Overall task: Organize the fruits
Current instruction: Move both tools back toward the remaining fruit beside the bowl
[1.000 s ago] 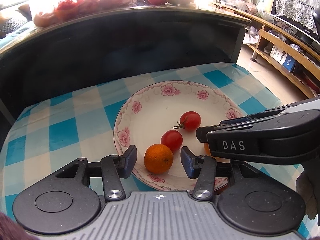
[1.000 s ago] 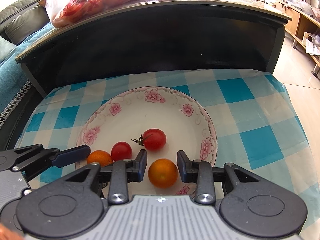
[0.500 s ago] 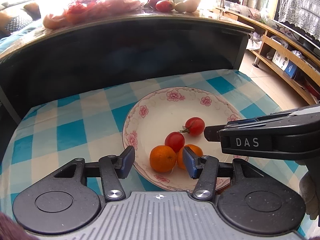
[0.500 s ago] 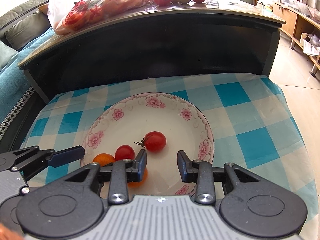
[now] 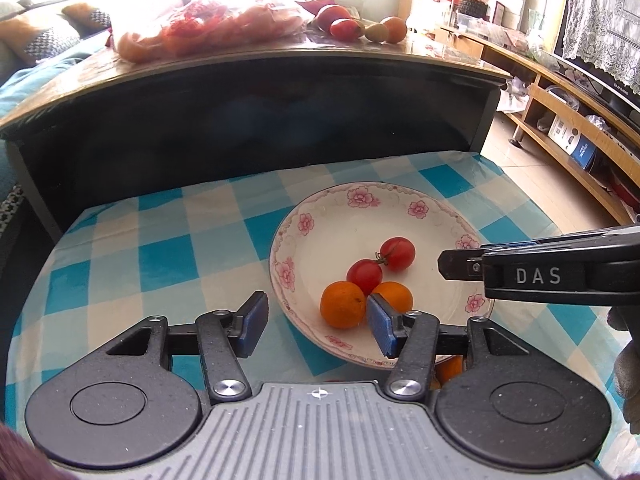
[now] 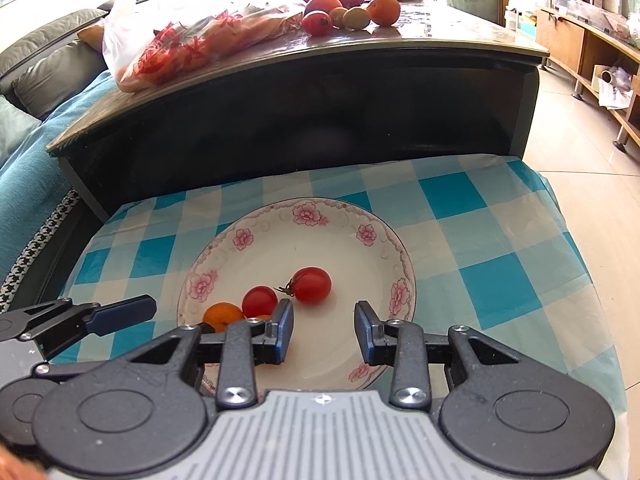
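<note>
On the near low surface, a blue-and-white checked cloth [image 6: 480,240] lies flat under a flowered white plate [image 6: 360,236]. Beyond it, a dark raised counter [image 6: 320,120] carries a plastic bag of produce [image 6: 192,40] and loose fruit. Left gripper [image 5: 316,324]: jaws have just been opening, stand apart, nothing pressed between the pads. Right gripper [image 6: 324,332]: jaws apart over bare plate, holding nothing. Plate contents, clustered near its left-near part: two oranges, left orange [image 5: 343,304] touching right orange [image 5: 394,294]; two cherry tomatoes, near one [image 5: 364,275] against both oranges, far one [image 5: 397,253] stemmed.
</note>
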`<action>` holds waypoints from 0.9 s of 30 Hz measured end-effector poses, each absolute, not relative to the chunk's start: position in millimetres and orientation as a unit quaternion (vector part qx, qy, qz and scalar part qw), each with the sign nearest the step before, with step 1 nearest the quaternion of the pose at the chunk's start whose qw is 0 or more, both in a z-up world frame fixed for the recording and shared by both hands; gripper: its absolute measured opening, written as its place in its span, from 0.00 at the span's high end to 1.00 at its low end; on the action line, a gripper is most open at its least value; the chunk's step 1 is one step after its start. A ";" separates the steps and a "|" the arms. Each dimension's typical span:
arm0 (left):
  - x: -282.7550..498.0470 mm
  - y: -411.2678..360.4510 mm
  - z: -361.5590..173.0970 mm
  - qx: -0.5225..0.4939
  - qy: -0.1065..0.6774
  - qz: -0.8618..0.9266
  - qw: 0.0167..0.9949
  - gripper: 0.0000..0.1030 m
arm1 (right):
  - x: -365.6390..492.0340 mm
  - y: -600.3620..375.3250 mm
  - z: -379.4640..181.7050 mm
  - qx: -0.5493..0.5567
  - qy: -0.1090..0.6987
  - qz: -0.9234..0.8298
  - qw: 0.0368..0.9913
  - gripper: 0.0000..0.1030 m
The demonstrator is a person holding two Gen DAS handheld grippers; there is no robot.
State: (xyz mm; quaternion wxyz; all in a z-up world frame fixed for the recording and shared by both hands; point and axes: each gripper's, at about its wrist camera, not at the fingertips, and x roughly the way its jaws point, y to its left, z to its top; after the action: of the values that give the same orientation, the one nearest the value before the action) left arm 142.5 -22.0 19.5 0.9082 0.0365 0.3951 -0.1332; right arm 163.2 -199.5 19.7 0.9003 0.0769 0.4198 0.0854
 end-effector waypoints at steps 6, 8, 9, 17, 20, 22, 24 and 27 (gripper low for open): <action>131.8 -16.3 16.9 0.036 0.402 -0.128 0.906 0.39 | 151.5 -196.9 22.5 0.076 0.421 0.090 0.899 0.64; 128.0 -15.5 15.6 0.037 0.404 -0.128 0.905 0.39 | 146.6 -195.7 22.6 0.075 0.422 0.091 0.899 0.64; 125.8 -15.0 15.3 0.037 0.405 -0.127 0.904 0.39 | 144.2 -195.5 22.4 0.076 0.423 0.092 0.898 0.64; 114.5 -12.5 10.6 0.038 0.413 -0.125 0.901 0.39 | 125.6 -194.6 19.5 0.078 0.432 0.093 0.894 0.63; 112.5 -11.5 7.0 0.038 0.418 -0.121 0.900 0.39 | 119.3 -193.8 18.1 0.079 0.436 0.093 0.892 0.63; 111.9 -10.0 5.0 0.034 0.420 -0.121 0.899 0.37 | 115.7 -193.3 17.7 0.080 0.436 0.093 0.891 0.63; 111.8 -9.7 4.4 0.033 0.420 -0.121 0.899 0.36 | 112.3 -193.4 17.5 0.084 0.438 0.092 0.890 0.63; 111.0 -10.5 3.5 0.033 0.423 -0.126 0.897 0.36 | 108.2 -193.8 17.7 0.087 0.438 0.091 0.890 0.63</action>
State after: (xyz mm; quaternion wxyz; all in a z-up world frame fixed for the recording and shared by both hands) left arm 111.0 -10.5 3.5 0.8969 0.0329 0.4227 -0.1256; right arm 108.2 -193.8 17.7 0.8899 0.0869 0.4384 0.0910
